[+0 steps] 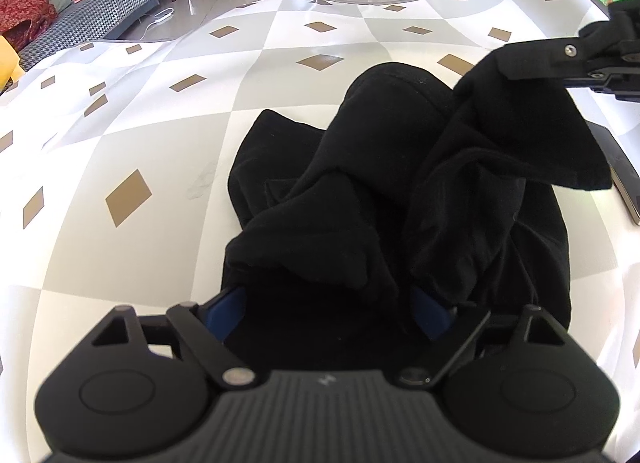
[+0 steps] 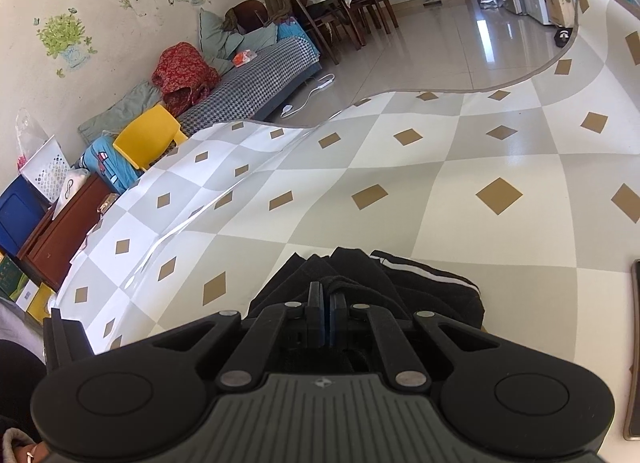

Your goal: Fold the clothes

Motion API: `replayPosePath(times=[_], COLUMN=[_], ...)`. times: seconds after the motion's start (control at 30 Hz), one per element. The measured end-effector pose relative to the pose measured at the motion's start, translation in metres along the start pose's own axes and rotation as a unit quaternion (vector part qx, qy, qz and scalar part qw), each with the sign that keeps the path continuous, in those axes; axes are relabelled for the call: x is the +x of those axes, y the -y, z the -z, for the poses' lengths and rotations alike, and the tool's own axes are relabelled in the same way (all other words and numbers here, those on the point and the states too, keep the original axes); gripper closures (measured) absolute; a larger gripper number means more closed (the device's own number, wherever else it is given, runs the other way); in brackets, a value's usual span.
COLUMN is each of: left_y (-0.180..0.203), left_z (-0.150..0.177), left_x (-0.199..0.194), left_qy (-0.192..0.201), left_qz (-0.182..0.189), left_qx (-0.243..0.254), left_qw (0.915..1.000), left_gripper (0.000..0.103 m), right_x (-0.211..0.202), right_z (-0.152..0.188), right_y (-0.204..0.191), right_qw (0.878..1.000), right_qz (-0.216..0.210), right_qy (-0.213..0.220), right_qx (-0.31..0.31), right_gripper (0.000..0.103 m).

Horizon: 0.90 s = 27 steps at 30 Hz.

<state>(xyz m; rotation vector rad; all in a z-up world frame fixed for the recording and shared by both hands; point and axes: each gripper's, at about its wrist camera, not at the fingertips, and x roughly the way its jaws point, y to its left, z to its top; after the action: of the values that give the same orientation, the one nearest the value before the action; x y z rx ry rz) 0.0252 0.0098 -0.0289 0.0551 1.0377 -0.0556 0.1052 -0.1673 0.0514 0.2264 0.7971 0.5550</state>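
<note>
1. We see the black garment (image 1: 360,191) bunched on the desk (image 1: 132,135), its near end lying between the left gripper's (image 1: 326,303) spread jaws, which stand wide apart and pinch nothing we can make out.
2. The right gripper (image 2: 325,313) has its jaws pressed together on a fold of the cloth; in the left view it lifts a corner up off the pile.
3. Risk: the raised corner could slip free if the pull outruns that small bite, dropping back in a heap.
4. Risk: cloth dragged to the right may catch the phone (image 1: 624,179) lying just beside the garment and push it along the desk.
5. Risk: closing the left jaws now could pinch several layers at once and lock the tangle in.
6. The garment's long axis runs, by our judgement, from the left gripper away toward the far desk edge; which end is waist or hem we cannot tell.
</note>
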Motion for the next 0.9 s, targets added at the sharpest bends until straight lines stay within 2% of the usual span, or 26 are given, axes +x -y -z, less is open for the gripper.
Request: replayPosePath(times=[0.3,0.57,0.63,0.8,0.9], left_y=[-0.012,-0.02,-0.021,-0.026,-0.017], left_z=[-0.013,-0.02,-0.021,-0.03,-0.026], left_x=[-0.001,-0.006,-0.006,-0.003,-0.012], left_qy=[0.021,0.033,0.035,0.042,0.064], left_qz=[-0.033,-0.073,-0.073,-0.045,-0.039], left_qx=[-0.027,-0.05,-0.05,-0.039,-0.02], left_qw=[0.9989,0.9956,0.9955,0.9973,0.997], left_gripper=[0.015,0.015,0.015,0.015,0.013], right_x=[-0.022,-0.021,-0.022,-0.019,-0.013], right_z=[-0.012,-0.011,-0.011,-0.009,-0.007], right_y=[0.015,0.028,0.029,0.029,0.031], right_qw=[0.999,0.996,0.996,0.997,0.995], right_qz=[0.031,0.073,0.073,0.071,0.088], right_qy=[0.039,0.017,0.018,0.001,-0.02], right_qx=[0.021,0.041,0.042,0.042,0.042], right_gripper=[0.099,0.099,0.099,0.098,0.089])
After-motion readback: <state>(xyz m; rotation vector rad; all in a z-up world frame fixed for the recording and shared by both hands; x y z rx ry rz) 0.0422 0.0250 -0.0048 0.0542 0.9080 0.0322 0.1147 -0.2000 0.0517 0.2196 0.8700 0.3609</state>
